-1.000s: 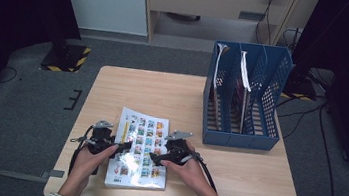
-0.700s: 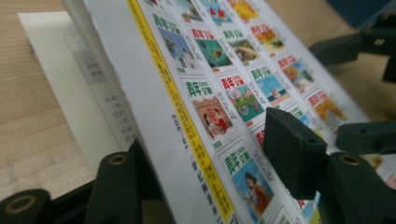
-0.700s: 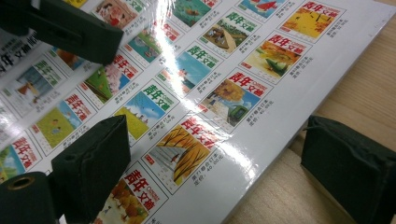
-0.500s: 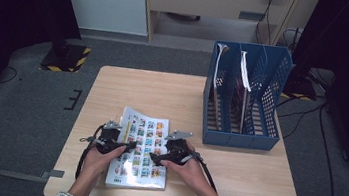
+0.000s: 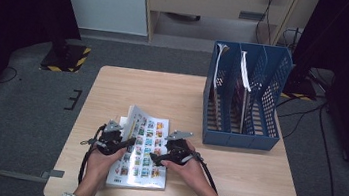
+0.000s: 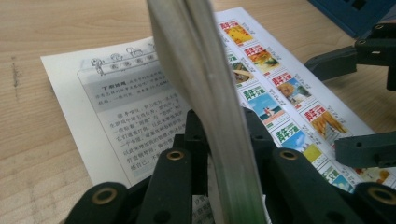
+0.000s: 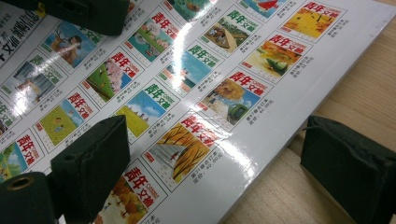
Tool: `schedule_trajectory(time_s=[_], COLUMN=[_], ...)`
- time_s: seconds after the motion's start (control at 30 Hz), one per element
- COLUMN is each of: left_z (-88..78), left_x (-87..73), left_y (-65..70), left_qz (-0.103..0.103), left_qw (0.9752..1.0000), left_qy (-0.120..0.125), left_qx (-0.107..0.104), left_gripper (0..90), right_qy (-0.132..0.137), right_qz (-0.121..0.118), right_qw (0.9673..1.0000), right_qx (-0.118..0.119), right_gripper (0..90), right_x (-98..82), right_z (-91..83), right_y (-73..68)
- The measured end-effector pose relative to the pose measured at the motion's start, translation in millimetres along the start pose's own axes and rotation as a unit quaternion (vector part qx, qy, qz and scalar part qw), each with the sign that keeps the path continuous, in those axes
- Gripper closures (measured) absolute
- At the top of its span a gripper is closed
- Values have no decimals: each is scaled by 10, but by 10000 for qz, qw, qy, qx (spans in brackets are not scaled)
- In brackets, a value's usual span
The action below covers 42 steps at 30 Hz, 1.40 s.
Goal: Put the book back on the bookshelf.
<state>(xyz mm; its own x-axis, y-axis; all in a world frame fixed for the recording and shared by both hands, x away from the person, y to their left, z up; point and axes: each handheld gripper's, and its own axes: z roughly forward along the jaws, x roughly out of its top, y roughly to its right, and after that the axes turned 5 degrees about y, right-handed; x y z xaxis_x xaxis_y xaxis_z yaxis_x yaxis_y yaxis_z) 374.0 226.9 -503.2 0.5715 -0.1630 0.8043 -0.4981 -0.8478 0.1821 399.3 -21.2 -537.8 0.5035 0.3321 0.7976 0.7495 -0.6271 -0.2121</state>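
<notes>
Glossy magazine [image 5: 141, 149] cover sheaf pinched by left gripper [image 6: 224, 186], jaws just closed on it, right gripper [image 7: 215, 158] held wide open astride magazine's edge, lower pages hidden.

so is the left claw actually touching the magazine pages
Touching. In the left gripper view the left claw has just been closing, and its jaws press on both sides of a lifted sheaf of the magazine pages, with no gap visible.

Magazine [image 5: 143, 149], glossy cover of small coloured pictures, lying on the table [image 5: 173, 93] near its front edge, cover side lifted.
</notes>
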Motion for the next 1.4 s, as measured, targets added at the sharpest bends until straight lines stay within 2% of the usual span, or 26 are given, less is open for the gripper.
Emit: schedule_trajectory(time_s=[0.23, 0.33, 0.47, 0.63, 1.2, 1.4], left_z=[-71, -96, -115, -170, -277, -316], left_x=[41, 58, 66, 82, 104, 122], left_y=[51, 79, 98, 154, 204, 226], left_qz=[175, 359, 434, 656, 771, 821], left_qw=[9994, 9987, 9981, 9961, 9923, 9910], left_qy=[270, 328, 413, 570, 933, 1018], left_qx=[-125, -136, -154, -130, -253, -285], left_gripper=[792, 799, 803, 807, 812, 812], right_qy=[-14, -18, -8, 12, 113, 59], right_qz=[-42, -71, -84, 52, 369, 343], right_qw=[10000, 9999, 9999, 9998, 9980, 9969], right_qx=[43, 86, 115, 192, 503, 701], right_gripper=[84, 83, 82, 77, 69, 67], right_x=[-4, -5, -6, -5, -15, -16], right_z=[-9, -13, -14, -21, -48, -48], right_y=[10, 21, 30, 42, 94, 65])
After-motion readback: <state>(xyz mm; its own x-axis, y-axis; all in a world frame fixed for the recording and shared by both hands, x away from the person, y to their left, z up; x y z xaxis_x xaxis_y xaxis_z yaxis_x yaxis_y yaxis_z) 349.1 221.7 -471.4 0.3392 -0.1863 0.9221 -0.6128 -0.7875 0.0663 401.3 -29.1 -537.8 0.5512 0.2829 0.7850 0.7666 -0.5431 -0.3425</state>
